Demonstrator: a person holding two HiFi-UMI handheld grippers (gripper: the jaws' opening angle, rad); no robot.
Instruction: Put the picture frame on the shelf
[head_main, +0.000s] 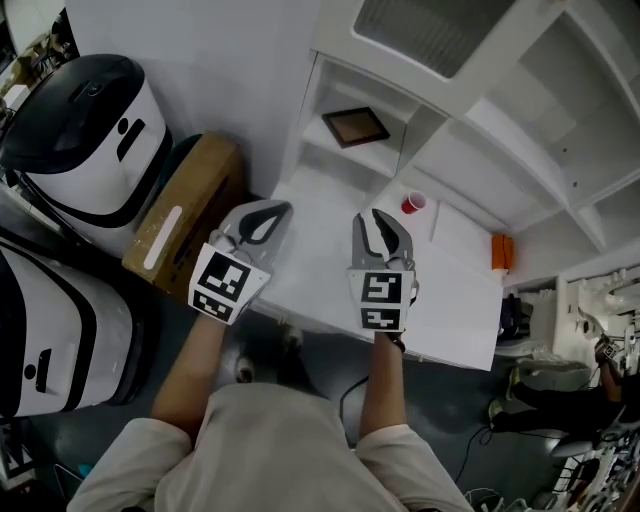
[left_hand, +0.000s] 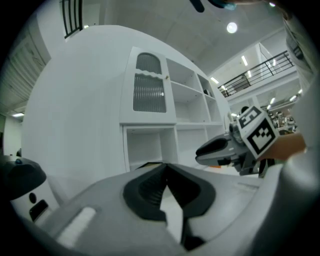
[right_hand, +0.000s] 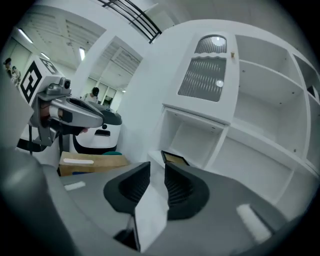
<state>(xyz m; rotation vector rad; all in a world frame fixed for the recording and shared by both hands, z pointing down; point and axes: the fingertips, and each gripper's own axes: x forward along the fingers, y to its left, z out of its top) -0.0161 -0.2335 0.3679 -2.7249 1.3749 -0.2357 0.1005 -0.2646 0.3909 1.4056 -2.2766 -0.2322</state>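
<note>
Well, the dark-brown rectangular picture frame is lying flat in the white shelf unit's lower-left cubby, at twelve o'clock from both grippers. The left gripper is showing its jaws together and the right gripper is showing its jaws narrowly apart, and both are carrying nothing. The placing is looking finished, and I'd say the next move is just calling for both hands to pull clear.

Red cup near bench back edge. Orange object at back right corner. Cardboard box beside left edge; white-black machines beyond.
</note>
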